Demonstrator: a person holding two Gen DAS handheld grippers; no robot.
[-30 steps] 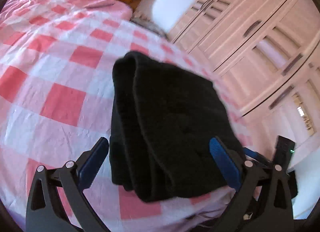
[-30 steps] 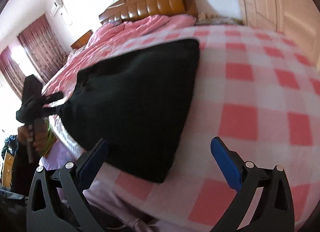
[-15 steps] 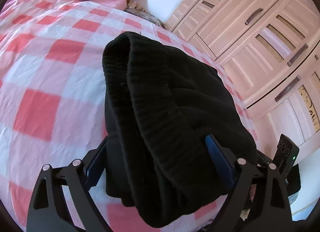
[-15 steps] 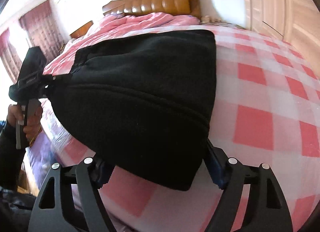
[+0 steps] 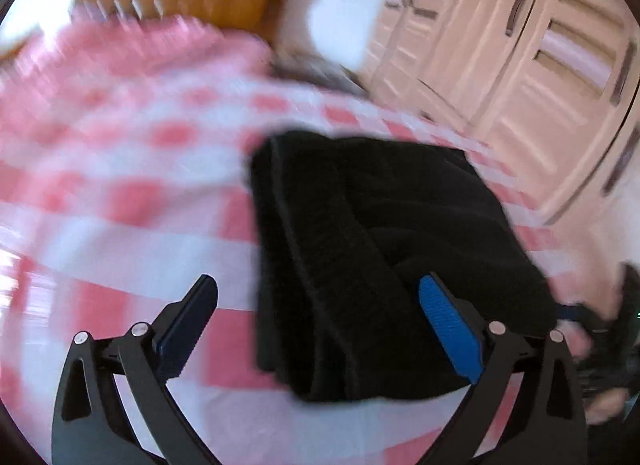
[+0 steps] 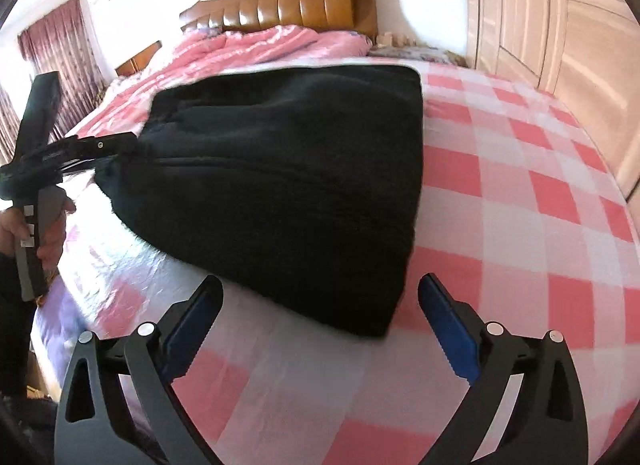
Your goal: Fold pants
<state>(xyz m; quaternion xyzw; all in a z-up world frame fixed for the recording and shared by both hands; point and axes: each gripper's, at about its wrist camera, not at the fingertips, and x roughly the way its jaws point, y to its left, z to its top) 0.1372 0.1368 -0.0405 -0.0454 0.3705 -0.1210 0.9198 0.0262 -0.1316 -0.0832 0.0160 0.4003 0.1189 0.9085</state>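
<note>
The black pants point(image 6: 288, 169) lie folded into a thick bundle on the checked bed sheet point(image 6: 520, 225). My right gripper point(image 6: 320, 280) is just short of the bundle's near corner; its jaws are opening, with nothing between the pads. In the blurred left wrist view the pants point(image 5: 380, 245) reach in between the widening jaws of my left gripper point(image 5: 317, 279), and the pads do not press on them. From the right wrist view the left gripper point(image 6: 100, 145) is at the bundle's far left corner, held by a hand point(image 6: 48, 233).
A pink quilt point(image 6: 248, 45) is heaped before the brown padded headboard point(image 6: 300, 5). Pale wardrobe doors point(image 5: 520, 65) line the right side. The bed's edge drops off near left point(image 6: 60, 305). Open sheet stretches right of the pants.
Half a second ago both pairs of jaws were narrowed around the bundle's corners; now both stand wide. The left gripper has drawn back and swung, blurring its view. The right has backed off slightly.
</note>
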